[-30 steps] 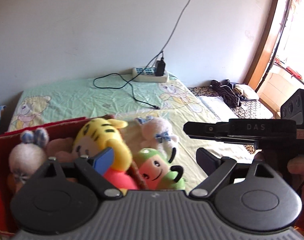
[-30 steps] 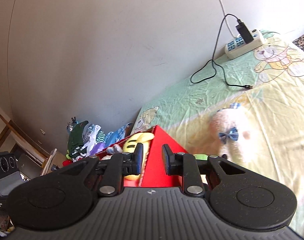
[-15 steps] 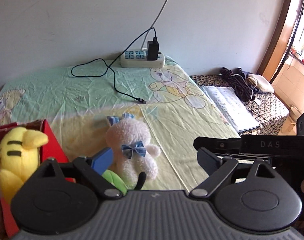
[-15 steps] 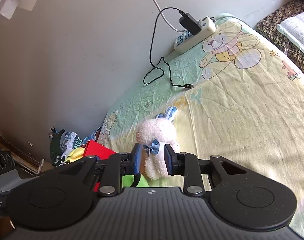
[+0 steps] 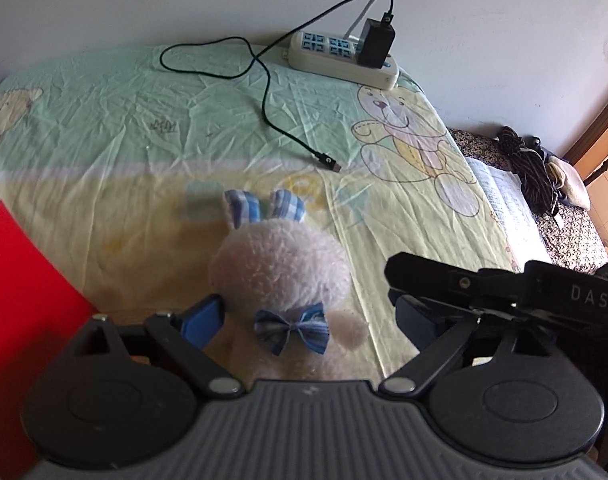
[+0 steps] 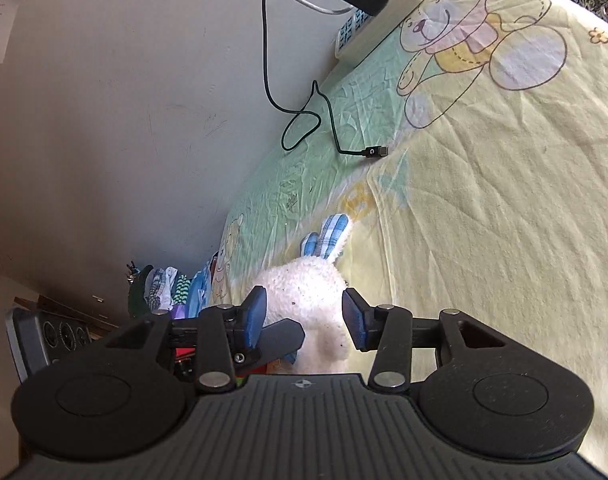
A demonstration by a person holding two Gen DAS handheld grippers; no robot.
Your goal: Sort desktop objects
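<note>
A white plush bunny (image 5: 282,270) with blue checked ears and a blue bow tie lies on the bear-print sheet (image 5: 152,120). My left gripper (image 5: 307,320) is open wide, its blue pads on either side of the bunny's lower body. My right gripper (image 6: 304,318) is open too, with the bunny's head (image 6: 307,292) between its pads; whether they touch it I cannot tell. In the left wrist view the right gripper's black finger (image 5: 463,284) reaches in from the right. A red box (image 5: 20,280) stands at the left edge; its contents are out of view.
A white power strip (image 5: 331,60) with a black charger sits by the wall, and its black cable (image 5: 266,96) trails across the sheet. An open book (image 5: 503,208) and dark clothing lie on a bench to the right. Folded clothes (image 6: 164,284) sit beyond the bed's far end.
Both grippers have swung away from the toy-filled red box and closed in on the bunny. The right gripper's fingers, nearly together before, have spread apart around its head.
</note>
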